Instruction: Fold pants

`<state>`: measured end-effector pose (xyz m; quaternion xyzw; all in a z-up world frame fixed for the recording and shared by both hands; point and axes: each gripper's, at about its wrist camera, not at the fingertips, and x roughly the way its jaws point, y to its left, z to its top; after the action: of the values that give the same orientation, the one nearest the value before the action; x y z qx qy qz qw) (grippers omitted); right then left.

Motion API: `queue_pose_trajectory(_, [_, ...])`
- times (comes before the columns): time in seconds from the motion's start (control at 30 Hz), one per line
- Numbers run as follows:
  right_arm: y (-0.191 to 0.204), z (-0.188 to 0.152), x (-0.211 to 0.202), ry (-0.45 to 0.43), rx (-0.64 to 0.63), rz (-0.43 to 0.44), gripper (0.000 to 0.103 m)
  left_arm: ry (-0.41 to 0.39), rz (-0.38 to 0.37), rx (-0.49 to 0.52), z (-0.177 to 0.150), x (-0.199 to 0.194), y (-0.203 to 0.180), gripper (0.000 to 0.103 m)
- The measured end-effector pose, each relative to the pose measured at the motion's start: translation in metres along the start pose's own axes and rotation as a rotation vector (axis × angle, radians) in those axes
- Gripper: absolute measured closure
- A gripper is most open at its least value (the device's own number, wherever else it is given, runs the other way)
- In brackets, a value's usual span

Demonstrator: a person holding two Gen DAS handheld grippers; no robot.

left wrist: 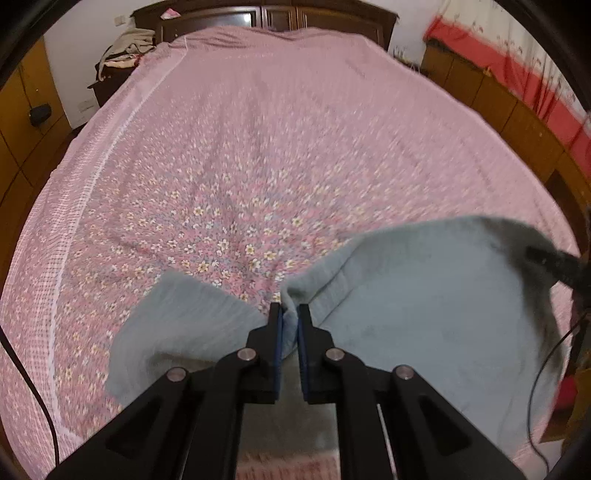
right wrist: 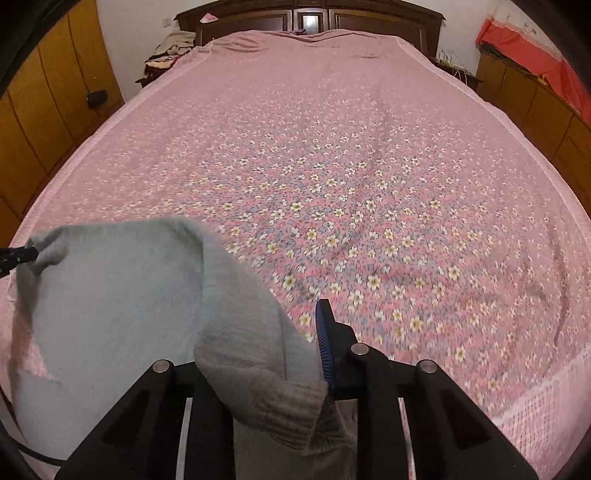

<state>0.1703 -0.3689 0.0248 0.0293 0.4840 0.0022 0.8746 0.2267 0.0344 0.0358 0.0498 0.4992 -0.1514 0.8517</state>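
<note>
Grey-blue knitted pants (left wrist: 424, 295) hang lifted over the near end of the bed, stretched between both grippers. In the left wrist view my left gripper (left wrist: 289, 319) is shut on a bunched edge of the pants, with the cloth pinched between its blue pads. The right gripper (left wrist: 554, 262) shows at the far right, holding another corner. In the right wrist view the pants (right wrist: 122, 295) drape over my right gripper (right wrist: 295, 328). A thick ribbed fold is clamped against its blue right pad (right wrist: 325, 336), and the cloth hides the left finger. The left gripper (right wrist: 14, 256) shows at the left edge.
A pink floral bedspread (right wrist: 351, 184) covers the wide bed, with a dark wooden headboard (right wrist: 310, 16) at the far end. Wooden wardrobes (right wrist: 40, 110) line the left and low cabinets with red cloth (right wrist: 535, 59) the right. A pile of clothes (left wrist: 129, 48) lies at the back left.
</note>
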Motion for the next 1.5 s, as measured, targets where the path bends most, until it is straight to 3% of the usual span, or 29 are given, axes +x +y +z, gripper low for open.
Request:
queue_pose_trajectory(0.23, [0.006,-0.018,-0.036,-0.037,0.002,0.024,0.079,-0.090,-0.006,0.000,-0.006,-0.057,-0.007,0.096])
queue_pose_trajectory(0.37, [0.006,-0.032,-0.061,-0.062,0.003,0.041,0.079,-0.133,-0.025,-0.023,-0.034,-0.092,-0.010,0.096])
queue_pose_trajectory(0.83, [-0.005,-0.088,-0.111,-0.063,-0.049,0.030,0.079,-0.155,-0.024,0.010,-0.122,-0.146,-0.037,0.096])
queue_pose_trajectory(1.07, [-0.005,-0.125,-0.109,-0.010,-0.068,0.024,0.079,-0.032,-0.088,-0.014,-0.178,-0.132,-0.051,0.096])
queue_pose_trajectory(1.3, [-0.008,-0.153,-0.091,0.079,-0.023,0.004,0.079,0.050,-0.068,-0.050,-0.204,-0.107,-0.055,0.096])
queue_pose_trajectory(1.37, [-0.009,-0.157,-0.088,0.087,0.005,0.002,0.074,0.064,-0.063,-0.074,-0.209,-0.101,-0.056,0.096])
queue_pose_trajectory(1.5, [-0.010,-0.166,-0.087,0.108,0.046,-0.074,0.047,0.093,-0.057,-0.149,-0.220,-0.091,-0.052,0.091])
